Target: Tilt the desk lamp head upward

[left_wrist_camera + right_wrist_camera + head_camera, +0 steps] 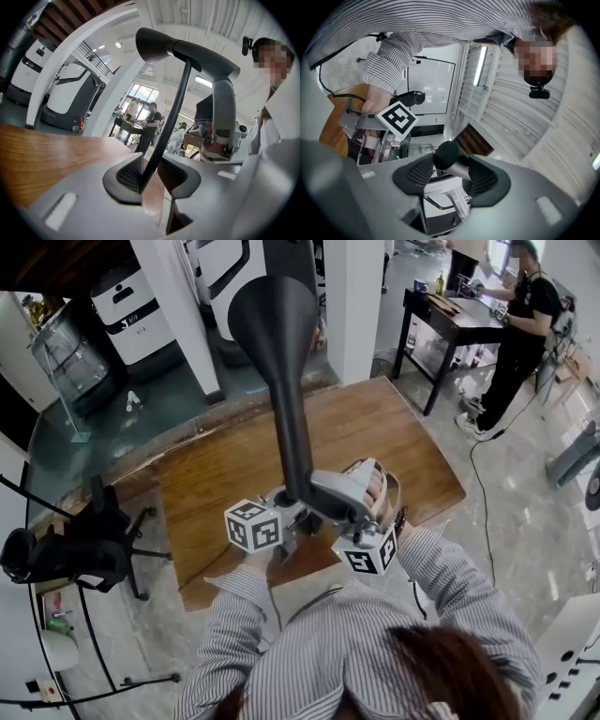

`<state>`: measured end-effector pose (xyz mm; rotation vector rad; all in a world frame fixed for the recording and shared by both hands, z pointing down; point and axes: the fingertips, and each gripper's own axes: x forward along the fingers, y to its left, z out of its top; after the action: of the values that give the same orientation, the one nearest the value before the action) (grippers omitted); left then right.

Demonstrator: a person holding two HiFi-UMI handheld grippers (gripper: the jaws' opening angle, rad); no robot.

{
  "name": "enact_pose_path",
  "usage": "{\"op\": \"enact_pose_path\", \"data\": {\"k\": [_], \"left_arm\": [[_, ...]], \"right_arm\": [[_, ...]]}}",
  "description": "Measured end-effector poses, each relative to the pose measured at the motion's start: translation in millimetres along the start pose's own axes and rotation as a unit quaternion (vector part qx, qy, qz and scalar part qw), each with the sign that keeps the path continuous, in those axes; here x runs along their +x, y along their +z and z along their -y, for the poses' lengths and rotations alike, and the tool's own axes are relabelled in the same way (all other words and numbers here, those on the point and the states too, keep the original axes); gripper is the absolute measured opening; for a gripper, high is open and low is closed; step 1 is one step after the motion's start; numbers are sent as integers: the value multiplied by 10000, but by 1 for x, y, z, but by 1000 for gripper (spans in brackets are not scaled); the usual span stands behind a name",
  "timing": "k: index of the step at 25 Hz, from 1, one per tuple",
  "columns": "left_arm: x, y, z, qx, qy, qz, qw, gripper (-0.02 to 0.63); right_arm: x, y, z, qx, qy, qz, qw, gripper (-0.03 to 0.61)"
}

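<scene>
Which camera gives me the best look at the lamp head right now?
The left gripper view: nearly the whole lamp head shows side-on, so its tilt reads clearly. The head view looks down its length, foreshortened. The right gripper view shows only one rounded end, close up.

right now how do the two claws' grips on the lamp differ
The left claw pinches the thin lamp stem; the right claw clasps the thick rounded rear of the lamp head. The left claw's jaws stand close together; the right claw's stand much wider. Both are shut on the same black desk lamp.
</scene>
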<state>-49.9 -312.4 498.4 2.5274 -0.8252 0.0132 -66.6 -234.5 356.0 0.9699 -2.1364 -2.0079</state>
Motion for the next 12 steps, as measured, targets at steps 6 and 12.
{"op": "enact_pose_path", "data": {"k": [6,12], "left_arm": [[-2,2,2,132,67,2,9999,109],[-3,1,6,344,145,-19,9993,143]], "right_arm": [[0,1,2,225,224,-65,9995,224],[-7,1,6,1058,356,-69,9937,224]]}}
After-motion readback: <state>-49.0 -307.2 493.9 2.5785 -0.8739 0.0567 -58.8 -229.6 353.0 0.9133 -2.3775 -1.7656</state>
